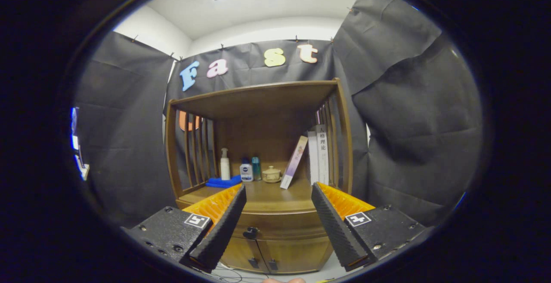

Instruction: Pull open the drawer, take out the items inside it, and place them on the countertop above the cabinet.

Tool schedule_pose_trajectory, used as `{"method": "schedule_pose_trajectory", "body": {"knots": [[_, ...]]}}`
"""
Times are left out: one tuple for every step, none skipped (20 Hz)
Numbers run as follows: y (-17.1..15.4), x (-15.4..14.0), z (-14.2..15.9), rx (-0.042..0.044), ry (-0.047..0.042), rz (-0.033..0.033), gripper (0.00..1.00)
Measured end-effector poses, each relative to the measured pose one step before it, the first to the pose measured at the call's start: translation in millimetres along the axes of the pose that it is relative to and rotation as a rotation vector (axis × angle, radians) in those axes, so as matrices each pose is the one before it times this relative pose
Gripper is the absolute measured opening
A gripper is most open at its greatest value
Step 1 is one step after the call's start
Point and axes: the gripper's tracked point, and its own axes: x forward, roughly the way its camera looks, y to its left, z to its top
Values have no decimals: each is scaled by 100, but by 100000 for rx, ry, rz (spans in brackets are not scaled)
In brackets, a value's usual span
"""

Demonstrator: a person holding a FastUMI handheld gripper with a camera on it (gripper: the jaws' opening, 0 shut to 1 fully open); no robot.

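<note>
Approach phase: drawer shut, gripper wide open and empty

Gripper (277,227) sits at lower centre of the frame, both black ribbed fingers (221,227) spread wide with nothing between them. Orange backing shows behind each finger.

Brown wooden cabinet (258,145) fills the middle of the frame, straight ahead and beyond the fingertips. Its curved wooden drawer front (280,225) lies in the gap between the fingers, lower centre, and looks fully closed. Small dark knob (251,232) on the drawer sits just right of the left finger, not touched. Two lower doors (275,255) with dark pulls sit beneath it.

Bench (269,192), the cabinet's wooden top under the slatted shelf frame, already carries clutter toward the back: white pump bottle (224,164), small white-and-blue bottle (246,172), teal bottle (256,167), tan lidded ceramic cup (271,174), folded blue cloth (223,182), leaning pale book (294,162) and upright white books (319,154) at right. Front strip of the top looks bare.

Judged step: first one, reaching for the drawer; nothing pulled or removed yet. Drawer contents hidden.

Next move likely calls for bringing the fingers forward and lining them up on the knob, narrowing them a lot, since the knob is small against the present spread, then a straight pull back. Knob is off-centre toward the left finger, so a shift left seems needed first.
</note>
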Motion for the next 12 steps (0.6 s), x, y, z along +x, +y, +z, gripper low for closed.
{"method": "schedule_pose_trajectory", "body": {"knots": [[214,435,-971,-402,1327,231,99],[231,393,-822,-286,1287,343,99],[103,529,-820,-218,1297,-98,99],[59,443,-665,-167,1111,52,99],[85,461,-623,107,809,-338,99],[96,434,-481,262,689,123,99],[215,446,-569,288,719,190,99],[178,500,-514,77,887,241,99],[94,531,-711,-20,976,-238,99],[81,504,-553,-27,961,-15,99],[132,445,-691,216,1189,-212,99],[180,493,-511,827,1054,374,99]]}}
